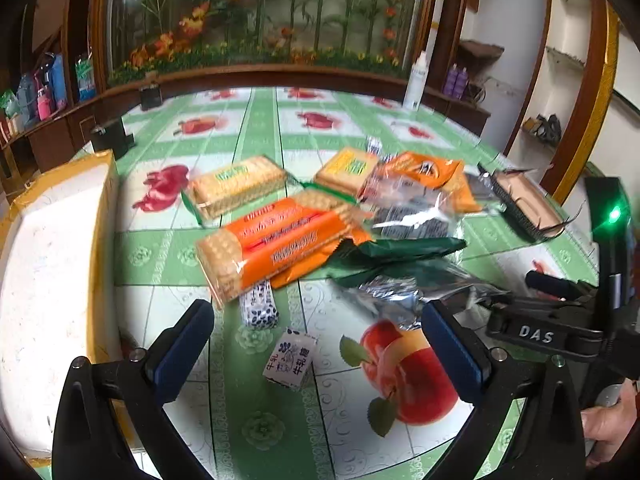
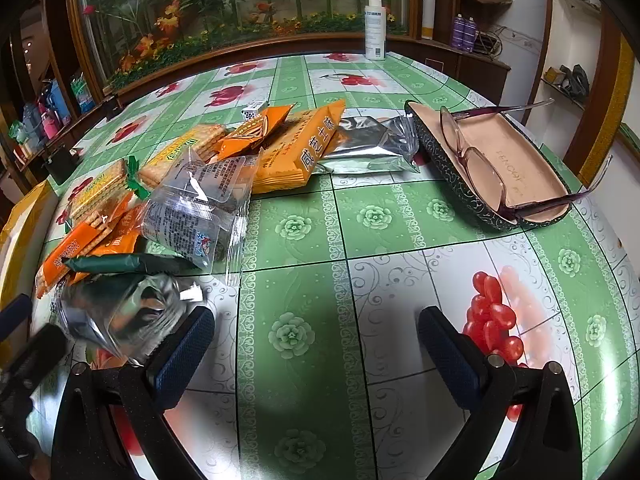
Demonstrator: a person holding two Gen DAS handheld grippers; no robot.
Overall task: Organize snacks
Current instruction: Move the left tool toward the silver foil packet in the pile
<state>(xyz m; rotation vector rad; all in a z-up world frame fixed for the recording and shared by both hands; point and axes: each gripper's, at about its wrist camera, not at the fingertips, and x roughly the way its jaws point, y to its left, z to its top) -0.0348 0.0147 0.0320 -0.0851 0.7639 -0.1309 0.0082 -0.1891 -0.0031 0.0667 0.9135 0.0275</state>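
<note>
Your left gripper (image 1: 316,344) is spread wide, nothing between its fingers, hovering over the table (image 1: 280,432). A small milk candy (image 1: 290,358) lies just below the gap; a second candy (image 1: 259,305) sits at 11 o'clock from it, touching the orange cracker pack (image 1: 276,246). The snack pile (image 2: 192,184) spreads at 10 o'clock in your right wrist view. Your right gripper (image 2: 316,344) is also released, empty, over bare tablecloth. The open glasses case (image 2: 492,160) with glasses (image 2: 472,152) lies at 2 o'clock, well apart from the snacks. The white box (image 1: 52,256) sits at 9 o'clock in the left view.
</note>
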